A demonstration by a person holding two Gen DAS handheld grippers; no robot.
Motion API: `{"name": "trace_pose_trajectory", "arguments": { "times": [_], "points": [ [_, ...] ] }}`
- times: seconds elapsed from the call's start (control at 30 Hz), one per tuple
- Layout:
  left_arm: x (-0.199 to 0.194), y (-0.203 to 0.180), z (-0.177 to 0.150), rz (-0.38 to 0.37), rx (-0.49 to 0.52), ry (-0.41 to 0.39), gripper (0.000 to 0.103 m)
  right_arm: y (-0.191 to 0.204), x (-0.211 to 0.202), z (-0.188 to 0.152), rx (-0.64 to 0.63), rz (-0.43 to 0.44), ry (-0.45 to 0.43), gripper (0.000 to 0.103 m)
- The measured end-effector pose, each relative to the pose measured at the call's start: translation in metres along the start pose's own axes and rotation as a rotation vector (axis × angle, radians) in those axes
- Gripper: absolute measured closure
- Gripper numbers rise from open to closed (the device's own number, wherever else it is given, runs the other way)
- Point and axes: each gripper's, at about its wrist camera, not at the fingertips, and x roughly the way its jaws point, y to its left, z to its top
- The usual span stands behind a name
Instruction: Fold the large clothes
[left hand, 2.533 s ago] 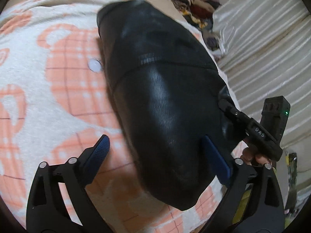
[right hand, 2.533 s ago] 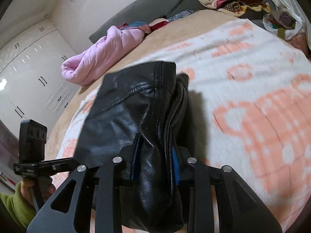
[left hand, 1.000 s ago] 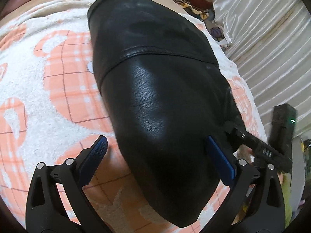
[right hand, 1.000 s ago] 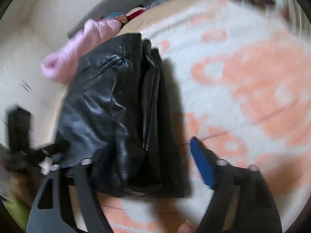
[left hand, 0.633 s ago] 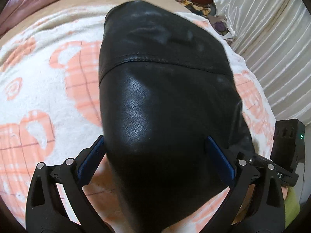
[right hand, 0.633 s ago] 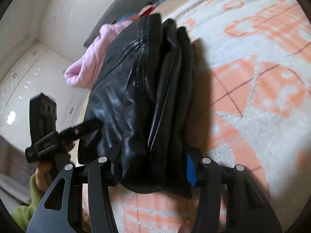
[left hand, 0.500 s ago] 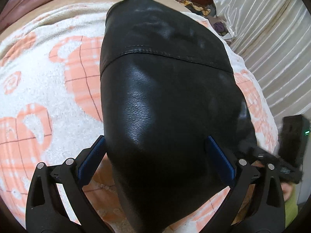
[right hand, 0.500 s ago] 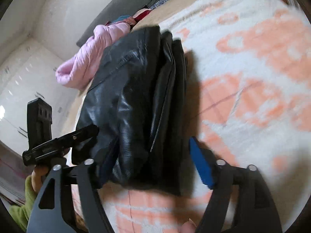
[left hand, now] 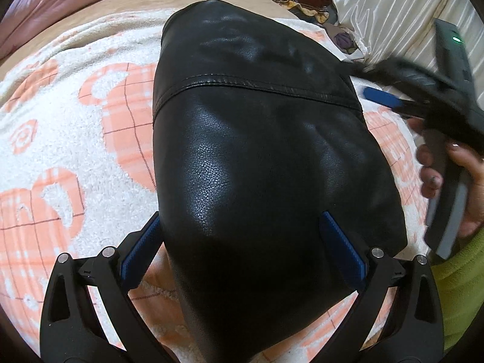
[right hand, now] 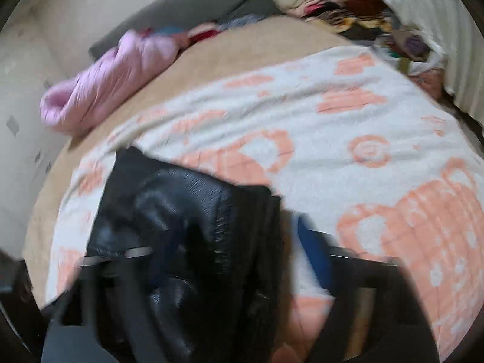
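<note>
Jacket (left hand: 266,163), black leather, lies folded into a thick bundle on the peach-patterned blanket (left hand: 75,115) on the bed. We judge it heavy, supple and slick; best gripped at stacked edges or the seam. Left gripper (left hand: 242,251) points steeply down, jaws apart, straddling the near end. Right gripper (left hand: 390,96) is blurred beside the far edge, jaws closing, apparently on nothing.
</note>
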Motion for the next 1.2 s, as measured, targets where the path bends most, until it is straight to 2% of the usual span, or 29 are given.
{"name": "trace_pose_trajectory", "arguments": {
  "times": [0.03,0.07,0.17,0.27,0.43,0.63,0.73,0.9,0.97,1.0,1.03,1.07,1.1,1.13,1.2],
  "points": [
    [-0.001,-0.001,0.000,0.001,0.002,-0.002,0.009,0.005,0.000,-0.003,-0.031,-0.018,-0.012,0.085],
    [-0.002,0.000,-0.001,0.004,0.002,-0.003,0.009,0.010,-0.005,-0.004,-0.068,-0.016,-0.034,0.093],
    [-0.006,0.000,-0.001,-0.007,-0.007,-0.017,0.009,0.008,-0.033,-0.005,-0.101,0.045,-0.104,0.094],
    [-0.010,-0.007,-0.001,-0.016,0.003,-0.035,0.008,-0.004,-0.041,-0.003,-0.106,0.068,-0.135,0.095],
    [-0.009,-0.023,-0.002,0.023,0.055,-0.042,0.008,-0.029,-0.022,-0.008,-0.041,0.068,-0.090,0.094],
    [-0.007,-0.030,-0.004,0.041,0.095,-0.055,0.008,-0.048,0.004,-0.022,0.036,0.081,-0.056,0.086],
    [-0.006,-0.028,-0.003,0.030,0.089,-0.053,0.008,-0.046,0.011,-0.025,0.020,0.058,-0.048,0.084],
    [-0.006,-0.020,-0.001,-0.033,0.056,-0.056,0.008,-0.047,0.026,-0.031,0.009,0.025,-0.031,0.082],
    [-0.014,-0.011,0.005,-0.082,0.023,-0.054,0.009,-0.047,0.023,-0.030,0.011,0.027,-0.031,0.077],
    [-0.018,-0.004,0.009,-0.104,0.000,-0.061,0.009,-0.050,0.021,-0.029,0.024,0.039,-0.025,0.070],
    [-0.023,0.006,0.016,-0.135,-0.031,-0.069,0.009,-0.053,0.019,-0.027,0.043,0.057,-0.019,0.068],
    [-0.025,0.012,0.021,-0.155,-0.049,-0.066,0.009,-0.057,0.014,-0.025,0.071,0.077,-0.021,0.060],
    [-0.024,0.018,0.026,-0.175,-0.067,-0.049,0.009,-0.059,0.009,-0.024,0.092,0.084,-0.027,0.045],
    [-0.017,0.027,0.033,-0.187,-0.086,0.000,0.009,-0.061,0.000,-0.024,0.117,0.098,-0.037,0.040],
    [-0.009,0.037,0.039,-0.165,-0.106,0.041,0.009,-0.063,-0.018,-0.028,0.149,0.156,-0.041,0.027]
  ]
}}
